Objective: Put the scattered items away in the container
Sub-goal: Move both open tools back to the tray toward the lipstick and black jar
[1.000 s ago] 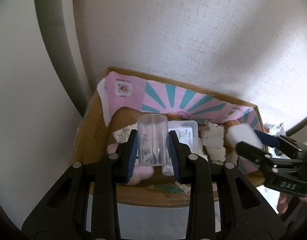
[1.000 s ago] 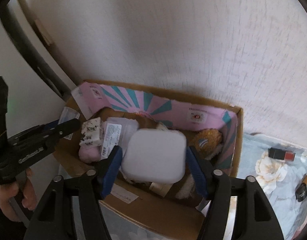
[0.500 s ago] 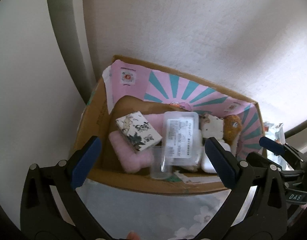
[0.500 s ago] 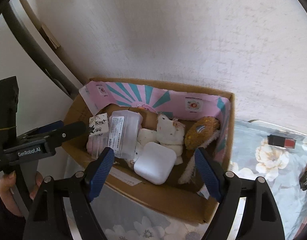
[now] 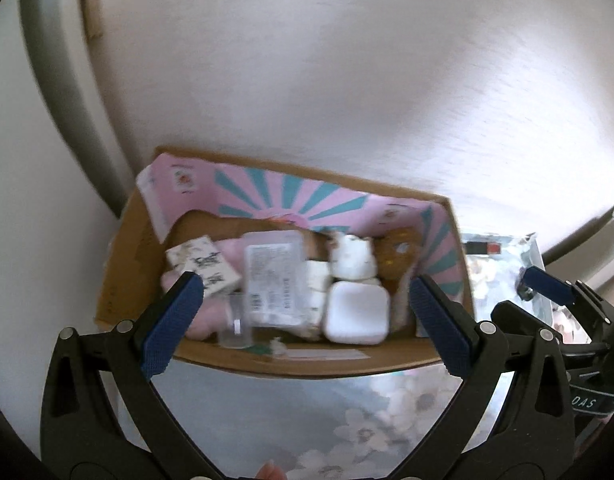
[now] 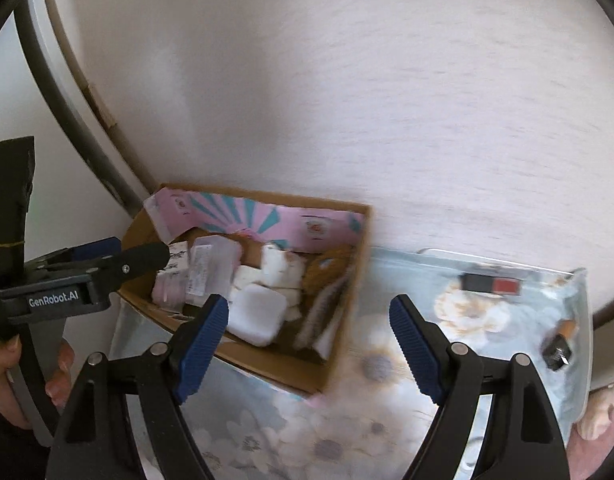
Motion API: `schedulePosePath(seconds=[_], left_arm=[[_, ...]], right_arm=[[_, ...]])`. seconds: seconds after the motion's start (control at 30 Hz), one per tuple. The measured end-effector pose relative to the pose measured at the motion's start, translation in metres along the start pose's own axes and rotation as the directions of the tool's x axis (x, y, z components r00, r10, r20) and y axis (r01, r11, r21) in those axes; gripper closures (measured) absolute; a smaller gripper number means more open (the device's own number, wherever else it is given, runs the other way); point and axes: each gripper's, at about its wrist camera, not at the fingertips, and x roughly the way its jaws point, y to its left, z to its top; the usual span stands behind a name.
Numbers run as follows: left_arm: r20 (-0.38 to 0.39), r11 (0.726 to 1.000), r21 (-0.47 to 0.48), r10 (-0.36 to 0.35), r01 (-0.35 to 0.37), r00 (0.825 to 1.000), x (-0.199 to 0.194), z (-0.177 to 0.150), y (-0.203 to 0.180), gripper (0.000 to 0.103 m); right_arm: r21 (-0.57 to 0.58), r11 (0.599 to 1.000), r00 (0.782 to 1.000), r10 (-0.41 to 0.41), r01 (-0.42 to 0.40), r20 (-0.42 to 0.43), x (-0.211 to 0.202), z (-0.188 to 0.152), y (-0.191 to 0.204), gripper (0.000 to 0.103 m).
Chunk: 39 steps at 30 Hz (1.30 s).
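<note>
Cardboard box (image 5: 387, 364) lined with pink paper printed in teal rays sits ahead of my left gripper (image 5: 307, 316), against the textured white wall. Inside it lie a white rounded-square case (image 5: 356, 313) at the near wall, a clear plastic lidded tub (image 5: 273, 284) with a printed label beside it, a clear cylindrical cup (image 5: 235, 326) tipped against the near-left corner, a small patterned white box (image 5: 203, 266), something soft and pink (image 5: 205, 320), a white plush (image 5: 353, 260) and a brown plush (image 5: 399, 256). A second ago my left gripper clamped the cup and my right gripper (image 6: 309, 332) the white case; both now rest in the box, and both grippers stand wide open and empty, pulled back above the flowered cloth (image 6: 367, 420). Ahead and to the right of my right gripper, a black-and-red lipstick-shaped tube (image 6: 491, 284) and a small black-and-orange item (image 6: 560, 344) lie on the cloth, well apart from the box.
</note>
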Motion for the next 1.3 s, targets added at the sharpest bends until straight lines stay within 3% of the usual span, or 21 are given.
schedulePosePath(seconds=[0.23,0.47,0.63,0.77,0.9,1.07,1.17,1.3], left_arm=[[0.013,0.996,0.076,-0.04,0.039,0.999,-0.008,0.003,-0.054,0.0],[0.028,0.979,0.171,-0.115,0.109,0.993,-0.015,0.006,-0.134,0.0],[-0.047,0.959,0.223,-0.169,0.175,0.984,0.001,-0.001,-0.191,0.0],[-0.105,0.951,0.239,-0.175,0.196,0.979,0.032,-0.012,-0.233,0.0],[-0.165,0.968,0.166,-0.162,0.19,0.973,0.084,-0.022,-0.252,0.001],[-0.199,0.982,0.124,-0.117,0.144,0.973,0.152,-0.027,-0.27,0.003],[-0.206,0.986,0.125,-0.08,0.108,0.975,0.181,-0.025,-0.28,0.003],[-0.227,0.992,0.068,-0.092,0.11,0.97,0.204,-0.024,-0.284,0.003]], right_arm=[[0.129,0.988,0.994,-0.094,0.086,0.054,-0.038,-0.02,-0.051,0.023],[0.289,0.937,0.974,-0.219,0.195,0.05,-0.069,-0.058,-0.117,0.023],[0.356,0.905,0.963,-0.265,0.232,0.046,-0.075,-0.089,-0.146,0.023],[0.396,0.88,0.948,-0.311,0.262,0.066,-0.072,-0.114,-0.162,0.023],[0.415,0.859,0.934,-0.352,0.3,0.054,-0.047,-0.137,-0.176,0.023],[0.411,0.843,0.913,-0.404,0.347,0.058,-0.016,-0.144,-0.196,0.024],[0.421,0.832,0.905,-0.421,0.36,0.057,0.001,-0.144,-0.209,0.031],[0.412,0.824,0.892,-0.449,0.389,0.057,0.015,-0.14,-0.219,0.033]])
